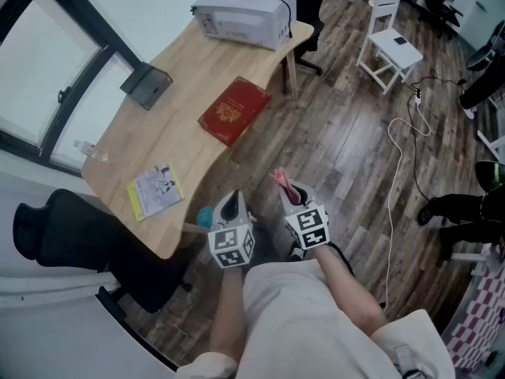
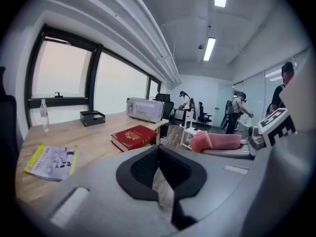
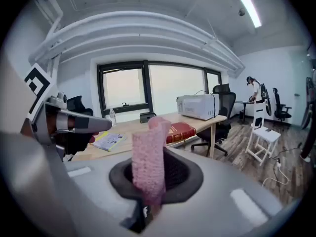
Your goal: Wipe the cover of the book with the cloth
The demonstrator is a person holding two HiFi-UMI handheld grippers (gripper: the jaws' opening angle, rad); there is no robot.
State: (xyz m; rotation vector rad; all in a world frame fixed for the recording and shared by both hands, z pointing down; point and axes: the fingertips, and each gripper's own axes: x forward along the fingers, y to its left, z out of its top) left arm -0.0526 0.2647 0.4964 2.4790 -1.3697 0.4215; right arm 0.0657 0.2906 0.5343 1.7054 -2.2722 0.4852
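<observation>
Standing off from desk (image 1: 158,85), cloth (image 3: 148,152) pinched in right gripper (image 1: 293,197)
Left gripper (image 2: 158,152) pressed together, empty; book (image 1: 233,110) near desk edge, unbraced wipe may push it off

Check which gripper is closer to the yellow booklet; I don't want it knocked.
Left. The left gripper hangs just off the table edge, right of the yellow booklet in the head view. The right gripper, holding the pink cloth, is farther out over the floor.

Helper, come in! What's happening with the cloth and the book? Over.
Left tongs shut, empty. Right tongs shut on pink cloth. Red book closed on table, not touched yet. Nothing on its cover. Over.
</observation>
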